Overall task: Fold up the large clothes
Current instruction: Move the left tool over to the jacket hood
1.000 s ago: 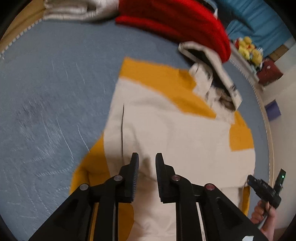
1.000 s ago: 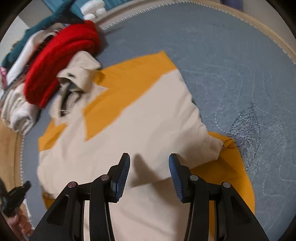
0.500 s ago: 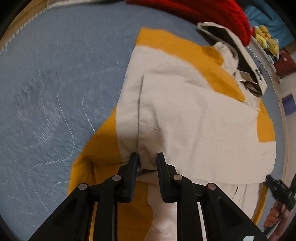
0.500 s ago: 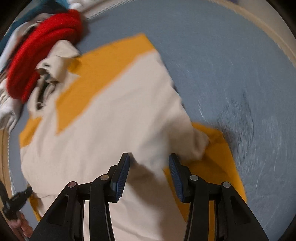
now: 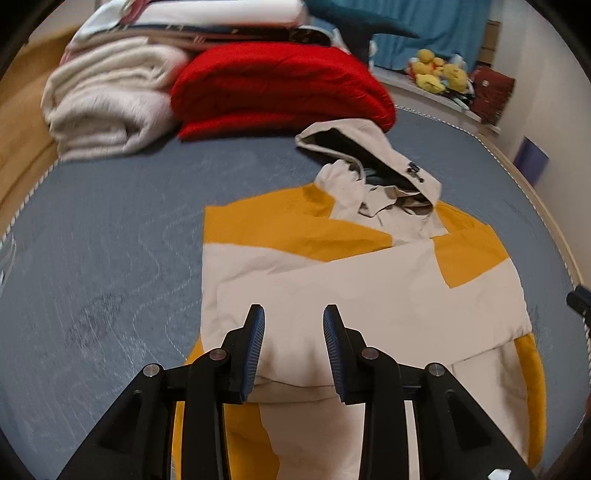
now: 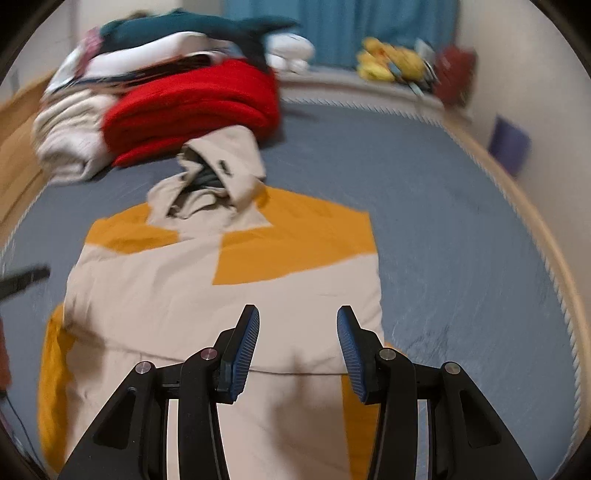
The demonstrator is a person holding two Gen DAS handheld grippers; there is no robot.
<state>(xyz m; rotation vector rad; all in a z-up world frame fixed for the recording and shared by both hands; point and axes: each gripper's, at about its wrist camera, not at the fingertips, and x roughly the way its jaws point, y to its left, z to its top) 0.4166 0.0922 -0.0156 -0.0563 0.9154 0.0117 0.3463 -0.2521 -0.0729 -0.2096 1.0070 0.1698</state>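
Jacket [image 5: 369, 295], cream with orange panels, lies flat on the blue-grey bed [image 5: 110, 240], sleeves folded in over the body, hood [image 5: 373, 155] at the far end. Hood opening gapes, dark lining showing. Beyond the hood, touching or just short of it: red folded blanket [image 5: 280, 85]; a cream one [image 5: 107, 110] beside that, more folded clothes [image 5: 207, 18] stacked behind. Yellow plush toys [image 5: 437, 74] on a ledge past the bed edge, well apart from the jacket. Left gripper [image 5: 291, 347] hangs over the jacket's near end, above a folded cream edge; jaws parting, nothing between the pads, cloth lying loose below. Right gripper [image 6: 298, 350] likewise over the jacket's near end, jaws standing apart at a moderate gap, nothing clasped. Right-wrist view is blurred. A black tip of the other gripper shows at the jacket's side in each view. Orange hem shows on both sides of the jacket's near end.
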